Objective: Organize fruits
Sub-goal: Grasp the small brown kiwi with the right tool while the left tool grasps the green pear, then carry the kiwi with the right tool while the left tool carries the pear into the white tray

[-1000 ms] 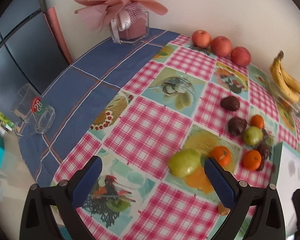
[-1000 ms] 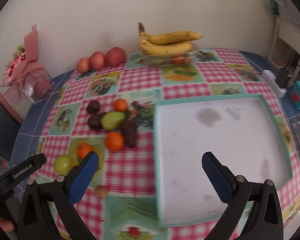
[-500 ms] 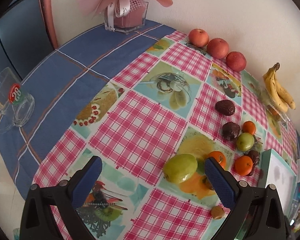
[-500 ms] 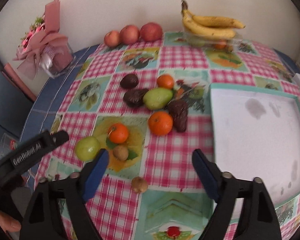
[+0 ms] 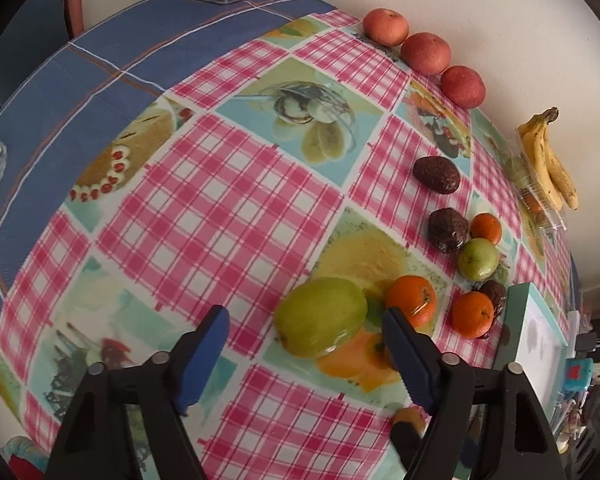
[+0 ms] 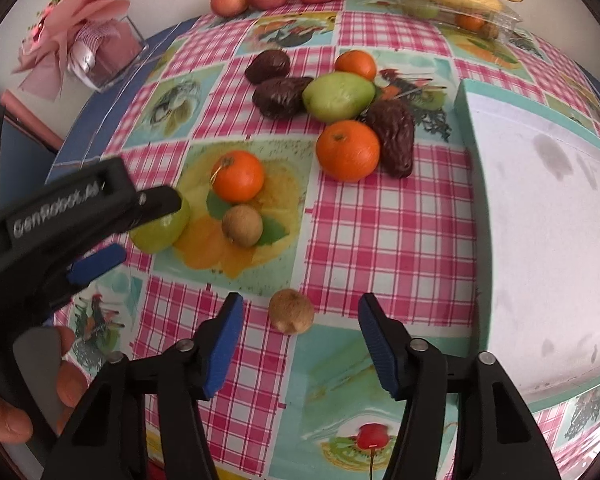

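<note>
Glossy fruit on a slick printed table cover

The checked tablecloth (image 6: 384,236) looks like smooth, faintly shiny oilcloth; the green fruit (image 5: 320,322) at lower centre of the left view has wet-looking glossy skin. The oranges (image 6: 348,150) are finely dimpled, the dark fruits (image 6: 394,136) wrinkled and shiny, the small brown fruit (image 6: 291,311) dull and rough. The tray (image 6: 548,240) at right is matt white. The right gripper (image 6: 300,334) is matt black plastic with ribbed blue pads (image 6: 224,346).

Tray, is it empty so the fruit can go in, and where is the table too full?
Yes, the white tray holds nothing. The checked cloth between the blue cloth and the fruit is also bare. It is crowded beside the tray, where oranges, dark fruits and a green fruit bunch together.
</note>
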